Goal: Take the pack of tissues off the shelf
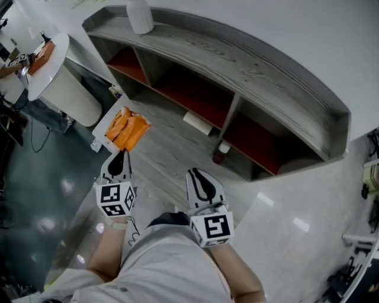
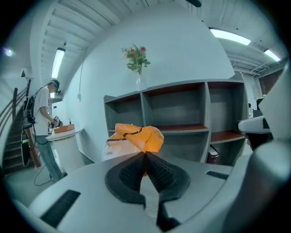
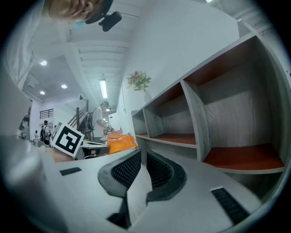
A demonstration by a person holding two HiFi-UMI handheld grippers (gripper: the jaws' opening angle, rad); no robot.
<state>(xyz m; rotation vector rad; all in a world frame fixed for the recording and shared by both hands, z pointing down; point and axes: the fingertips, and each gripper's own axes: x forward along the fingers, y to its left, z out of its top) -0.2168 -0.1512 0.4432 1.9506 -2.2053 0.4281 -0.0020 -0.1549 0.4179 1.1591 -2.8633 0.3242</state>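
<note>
The orange pack of tissues hangs in the air in front of the grey shelf, outside its compartments. My left gripper is shut on the near edge of the pack's wrapper. In the left gripper view the pack bulges just beyond the pinched fingertips of the left gripper. My right gripper sits beside the left one, lower right of the pack, shut and empty. In the right gripper view, the right gripper points at the shelf's right compartments, with the pack off to its left.
A white vase with flowers stands on top of the shelf. A white box and a dark red bottle sit low at the shelf's front. A round white table stands at the left, with a person beside it.
</note>
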